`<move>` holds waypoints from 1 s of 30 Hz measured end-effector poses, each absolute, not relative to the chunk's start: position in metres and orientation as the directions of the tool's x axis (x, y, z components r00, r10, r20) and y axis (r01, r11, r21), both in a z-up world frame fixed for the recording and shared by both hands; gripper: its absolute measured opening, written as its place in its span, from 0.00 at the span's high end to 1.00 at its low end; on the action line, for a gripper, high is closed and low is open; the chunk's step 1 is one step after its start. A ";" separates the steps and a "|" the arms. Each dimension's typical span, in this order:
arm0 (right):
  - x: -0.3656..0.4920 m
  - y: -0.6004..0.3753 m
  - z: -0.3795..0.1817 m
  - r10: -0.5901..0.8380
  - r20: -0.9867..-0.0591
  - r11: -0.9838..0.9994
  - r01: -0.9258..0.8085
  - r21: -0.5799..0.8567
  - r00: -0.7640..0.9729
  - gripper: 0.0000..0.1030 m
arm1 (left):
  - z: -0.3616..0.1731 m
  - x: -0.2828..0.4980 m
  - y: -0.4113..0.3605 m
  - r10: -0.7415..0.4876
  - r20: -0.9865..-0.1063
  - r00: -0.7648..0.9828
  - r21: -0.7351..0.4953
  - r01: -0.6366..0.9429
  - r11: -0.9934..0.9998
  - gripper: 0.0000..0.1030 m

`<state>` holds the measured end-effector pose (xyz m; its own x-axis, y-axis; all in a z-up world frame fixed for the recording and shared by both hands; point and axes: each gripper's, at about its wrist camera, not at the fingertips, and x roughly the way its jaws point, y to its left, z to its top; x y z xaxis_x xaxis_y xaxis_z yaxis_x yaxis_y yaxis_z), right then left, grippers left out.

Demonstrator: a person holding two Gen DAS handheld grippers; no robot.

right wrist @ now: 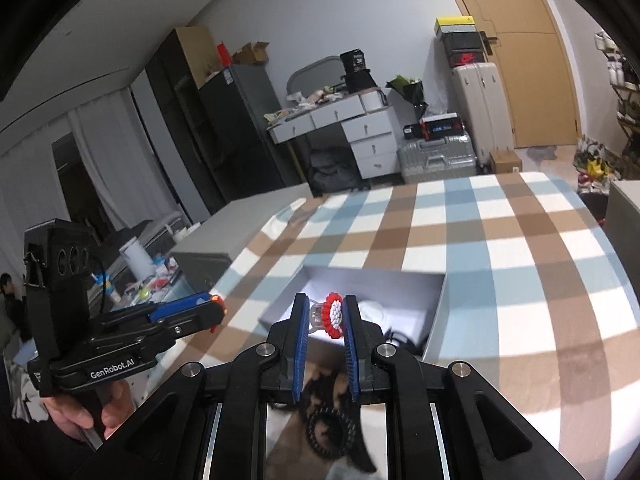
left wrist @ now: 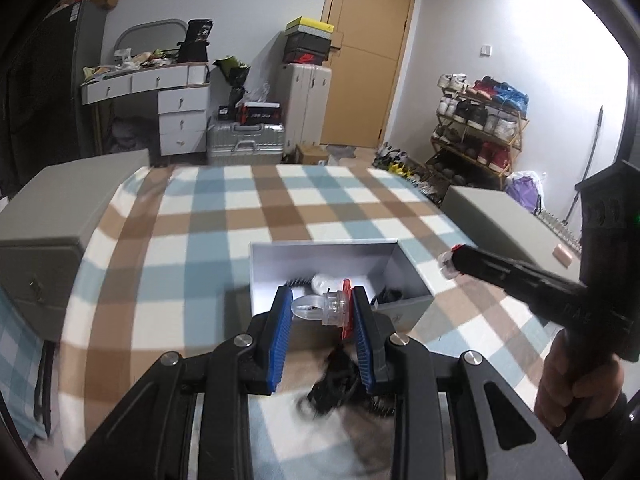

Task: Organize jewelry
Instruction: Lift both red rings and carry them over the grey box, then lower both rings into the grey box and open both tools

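Above the open grey box [left wrist: 404, 268], each narrowly parted gripper, left gripper [left wrist: 322, 306] and right gripper [right wrist: 326, 318], is pinching a light, rigid, slippery plastic ring [left wrist: 320, 306] best held across its base.

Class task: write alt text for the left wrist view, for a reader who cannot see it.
The left gripper holds a clear plastic ring with a red flower top between blue-padded fingers, above an open grey box on a blue, brown and white checked cloth. The right gripper holds a similar ring at right.
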<state>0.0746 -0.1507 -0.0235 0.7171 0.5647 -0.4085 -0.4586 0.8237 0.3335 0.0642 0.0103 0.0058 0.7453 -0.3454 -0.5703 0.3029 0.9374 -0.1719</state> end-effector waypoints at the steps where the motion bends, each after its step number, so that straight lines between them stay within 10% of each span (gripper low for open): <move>1: 0.078 -0.151 -0.023 0.564 -0.407 0.824 -0.458 0.332 0.719 0.85 | 0.007 0.068 0.009 -0.355 -0.566 0.744 -0.179 0.310 0.934 0.77; 30: 0.164 -0.168 -0.074 0.558 -0.478 0.828 -0.414 0.379 0.678 0.85 | -0.035 0.144 -0.046 -0.449 -0.660 0.602 -0.259 0.379 0.889 0.77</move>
<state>0.1644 -0.1678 -0.0735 0.6780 0.5582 -0.4782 -0.4137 0.8276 0.3795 0.1444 -0.0464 -0.0354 0.6020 -0.4490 -0.6603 0.3789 0.8885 -0.2587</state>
